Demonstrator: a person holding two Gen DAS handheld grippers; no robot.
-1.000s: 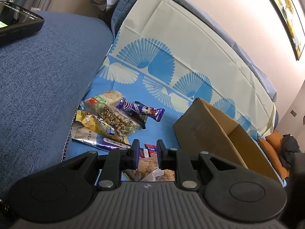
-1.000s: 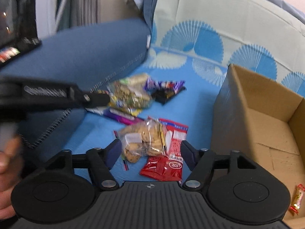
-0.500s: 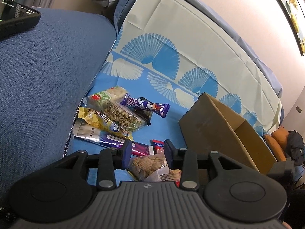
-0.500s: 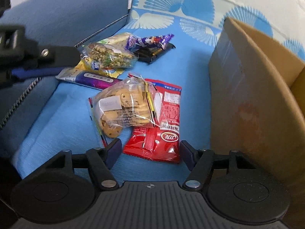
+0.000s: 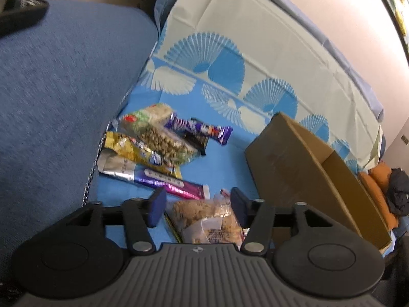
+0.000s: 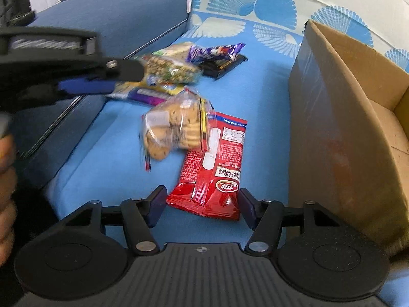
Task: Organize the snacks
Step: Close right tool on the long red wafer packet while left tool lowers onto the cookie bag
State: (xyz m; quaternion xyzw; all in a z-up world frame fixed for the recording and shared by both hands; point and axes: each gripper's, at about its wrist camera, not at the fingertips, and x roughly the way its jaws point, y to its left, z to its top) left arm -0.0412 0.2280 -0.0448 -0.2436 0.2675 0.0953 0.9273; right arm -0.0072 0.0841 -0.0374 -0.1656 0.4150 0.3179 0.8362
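Observation:
A clear bag of cookies lies on the blue sofa cover, partly on a red snack packet. My left gripper hovers over the cookie bag. Its jaws are opening and its pads are clear of the bag. My right gripper is low over the near end of the red packet. Its jaws are closing with the packet between them, and the pads are not pressing it. The cookie bag looks blurred in the right wrist view, with the left gripper just left of it.
An open cardboard box stands right of the snacks. A pile of packets lies further back: a green pea bag, a purple bar, a yellow bag and a long silver-purple pack. The blue armrest carries a black phone.
The left jaws went from shut to wide apart over the cookie bag. The right gripper sank toward the red packet and its jaws narrowed a little.

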